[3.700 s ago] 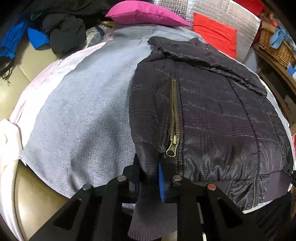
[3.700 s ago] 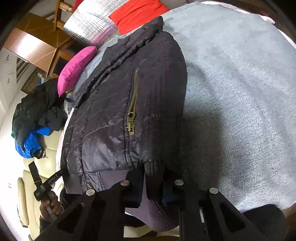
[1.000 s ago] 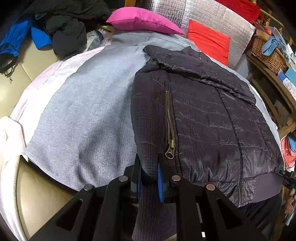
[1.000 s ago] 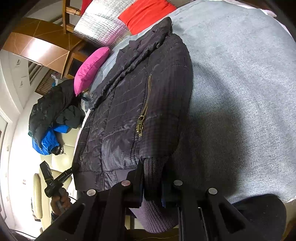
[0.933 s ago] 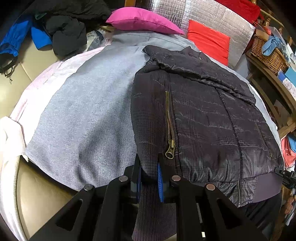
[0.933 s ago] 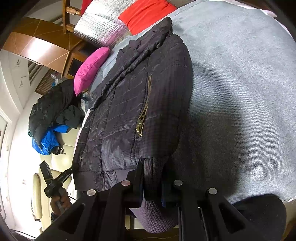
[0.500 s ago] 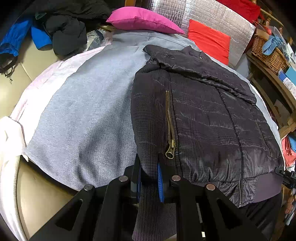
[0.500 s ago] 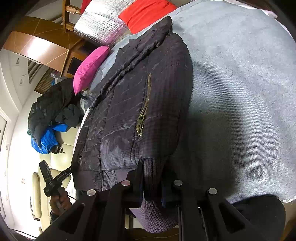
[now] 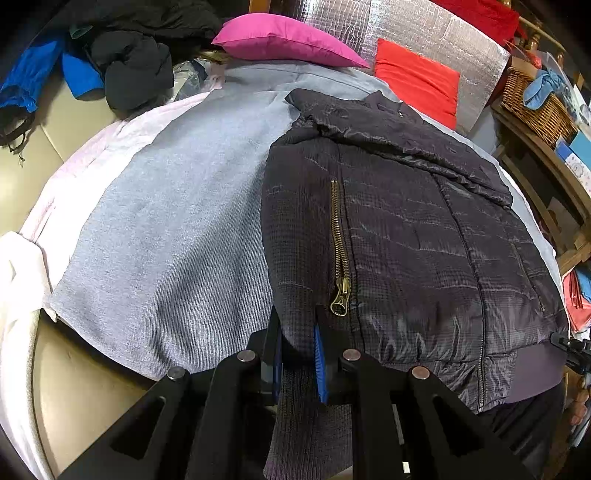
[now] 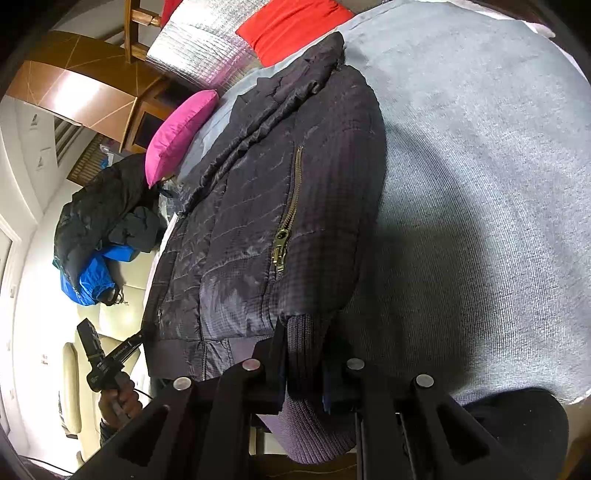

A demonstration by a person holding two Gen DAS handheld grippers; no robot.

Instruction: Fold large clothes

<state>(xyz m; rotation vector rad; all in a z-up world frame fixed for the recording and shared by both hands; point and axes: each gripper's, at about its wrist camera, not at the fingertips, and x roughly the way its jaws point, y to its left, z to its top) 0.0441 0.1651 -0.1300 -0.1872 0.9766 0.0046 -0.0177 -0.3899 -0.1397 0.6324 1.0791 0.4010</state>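
Jacket (image 9: 406,236) runs lengthwise away from both tools (image 9: 297,354) (image 10: 304,362), each clamped on its near ribbed hem.

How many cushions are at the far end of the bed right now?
2 show clearly: a pink cushion at the far left and a red cushion against the silver padding. More red fabric behind may be another.

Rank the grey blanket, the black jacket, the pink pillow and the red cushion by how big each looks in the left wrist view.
1. grey blanket and black jacket: similar, and the jacket covers part of the blanket, so I won't rank them.
2. pink pillow
3. red cushion: slightly smaller; both lie far from the camera.
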